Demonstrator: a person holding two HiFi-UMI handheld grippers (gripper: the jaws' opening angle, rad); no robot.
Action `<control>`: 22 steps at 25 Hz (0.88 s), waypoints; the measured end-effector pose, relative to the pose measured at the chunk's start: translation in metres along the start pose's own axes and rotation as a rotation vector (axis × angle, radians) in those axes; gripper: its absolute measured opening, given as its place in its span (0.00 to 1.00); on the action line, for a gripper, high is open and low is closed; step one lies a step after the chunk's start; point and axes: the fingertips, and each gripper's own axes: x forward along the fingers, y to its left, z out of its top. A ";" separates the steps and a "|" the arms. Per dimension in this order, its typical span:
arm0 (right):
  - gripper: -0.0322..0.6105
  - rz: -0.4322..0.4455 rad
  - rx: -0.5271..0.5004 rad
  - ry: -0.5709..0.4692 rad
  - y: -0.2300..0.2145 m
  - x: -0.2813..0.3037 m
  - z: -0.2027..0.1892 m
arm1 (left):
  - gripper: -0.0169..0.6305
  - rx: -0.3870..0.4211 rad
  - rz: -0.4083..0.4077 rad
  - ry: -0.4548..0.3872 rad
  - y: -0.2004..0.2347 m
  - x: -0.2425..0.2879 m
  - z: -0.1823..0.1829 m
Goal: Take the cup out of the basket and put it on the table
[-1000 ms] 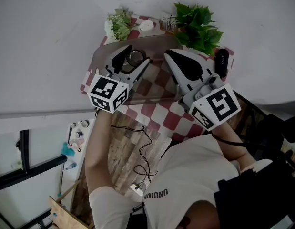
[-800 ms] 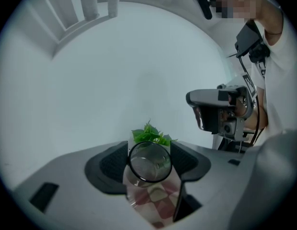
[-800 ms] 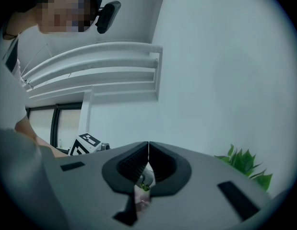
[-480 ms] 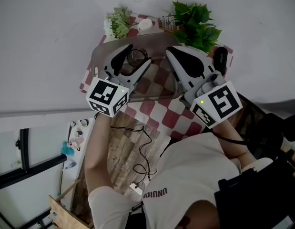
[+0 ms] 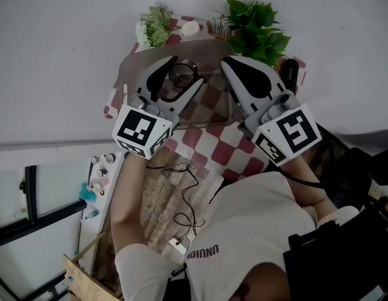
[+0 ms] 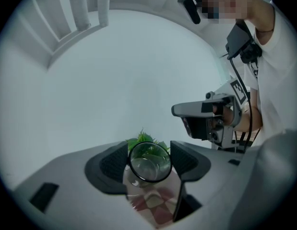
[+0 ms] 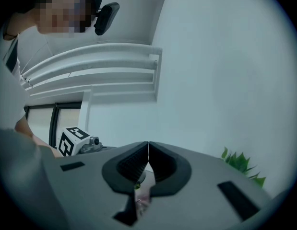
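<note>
A clear glass cup (image 5: pixel 180 75) sits between the jaws of my left gripper (image 5: pixel 185 72), which is shut on it above the translucent brown basket (image 5: pixel 127 80). In the left gripper view the cup (image 6: pixel 149 164) faces me rim-on, and both pads press its sides. My right gripper (image 5: pixel 227 63) lies over the basket's right side with its jaws shut. In the right gripper view its pads (image 7: pixel 138 163) meet in a thin line, and I cannot tell whether they pinch the basket's rim.
The red-and-white checked table (image 5: pixel 234 152) carries a green plant (image 5: pixel 259 33), a white-flowered plant (image 5: pixel 153 30), a small white pot (image 5: pixel 190 28) and a black object (image 5: pixel 289 74) along its far and right sides. A shelf with small bottles (image 5: pixel 99 180) stands lower left.
Both grippers have drifted slightly toward the far side of the table. The cup has gone with the left gripper, which is still shut on it. The right gripper stays shut.
</note>
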 end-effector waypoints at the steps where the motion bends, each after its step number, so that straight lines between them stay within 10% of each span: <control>1: 0.08 -0.002 0.001 -0.001 0.000 -0.001 0.000 | 0.47 0.003 -0.002 -0.003 -0.002 0.000 0.002; 22: 0.08 -0.041 0.008 -0.017 -0.012 -0.022 0.006 | 0.47 0.015 -0.043 -0.103 -0.055 -0.002 0.039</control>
